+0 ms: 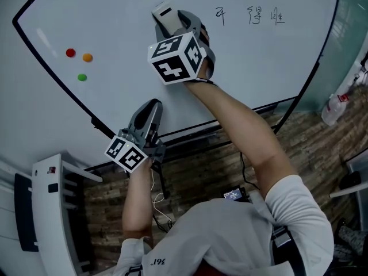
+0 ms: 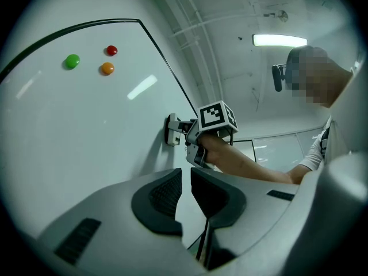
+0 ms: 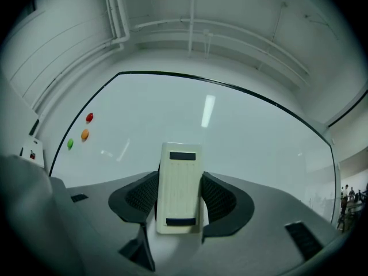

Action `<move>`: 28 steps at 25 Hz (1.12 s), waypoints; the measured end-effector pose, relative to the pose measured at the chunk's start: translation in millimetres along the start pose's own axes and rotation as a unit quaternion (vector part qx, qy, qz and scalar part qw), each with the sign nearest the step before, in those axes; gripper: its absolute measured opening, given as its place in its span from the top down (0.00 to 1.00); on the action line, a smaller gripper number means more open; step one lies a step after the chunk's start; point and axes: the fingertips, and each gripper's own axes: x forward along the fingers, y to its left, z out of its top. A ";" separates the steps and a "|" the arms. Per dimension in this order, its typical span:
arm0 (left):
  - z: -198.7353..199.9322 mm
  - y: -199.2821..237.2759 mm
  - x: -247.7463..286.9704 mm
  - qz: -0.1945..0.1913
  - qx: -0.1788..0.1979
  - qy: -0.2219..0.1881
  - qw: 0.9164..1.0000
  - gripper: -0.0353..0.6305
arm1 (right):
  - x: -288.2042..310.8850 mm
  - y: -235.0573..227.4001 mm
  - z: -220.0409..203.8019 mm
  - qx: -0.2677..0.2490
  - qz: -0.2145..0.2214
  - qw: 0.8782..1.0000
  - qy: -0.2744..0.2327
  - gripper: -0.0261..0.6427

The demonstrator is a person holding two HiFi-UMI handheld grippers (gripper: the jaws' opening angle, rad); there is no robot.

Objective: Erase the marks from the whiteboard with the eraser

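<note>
Three magnets, red (image 1: 70, 53), orange (image 1: 87, 57) and green (image 1: 82, 77), sit at the whiteboard's (image 1: 259, 68) left, well apart from the marks (image 1: 250, 16). Those are handwritten characters at upper right, legible to me in no view and seen in head view only. My right gripper (image 1: 175, 25) is clamped on the eraser (image 1: 164, 16), which lies just left of the marks w/ bare board between. The right gripper view shows the eraser's pale back w/ two dark strips. The left gripper view shows it side-on, flat against the board. My left gripper (image 1: 148, 111) is low by the board's bottom edge, jaws all but together, nothing in them. A white rack (image 1: 46, 211) stands lower left, a bottle (image 1: 333, 108) far right.
</note>
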 end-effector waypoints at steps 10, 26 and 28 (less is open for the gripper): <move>-8.1 -7.8 16.7 0.008 -0.001 -0.003 1.000 0.88 | -4.0 -27.3 -15.3 0.003 0.000 1.000 0.008 0.59; -30.7 -31.4 59.0 -0.004 -0.002 0.014 1.000 0.88 | -12.9 -75.1 -38.3 -0.002 0.000 1.000 0.015 0.59; -34.8 -33.5 65.0 -0.006 -0.003 0.016 1.000 0.88 | -12.9 -81.5 -41.9 -0.003 0.000 1.000 0.017 0.59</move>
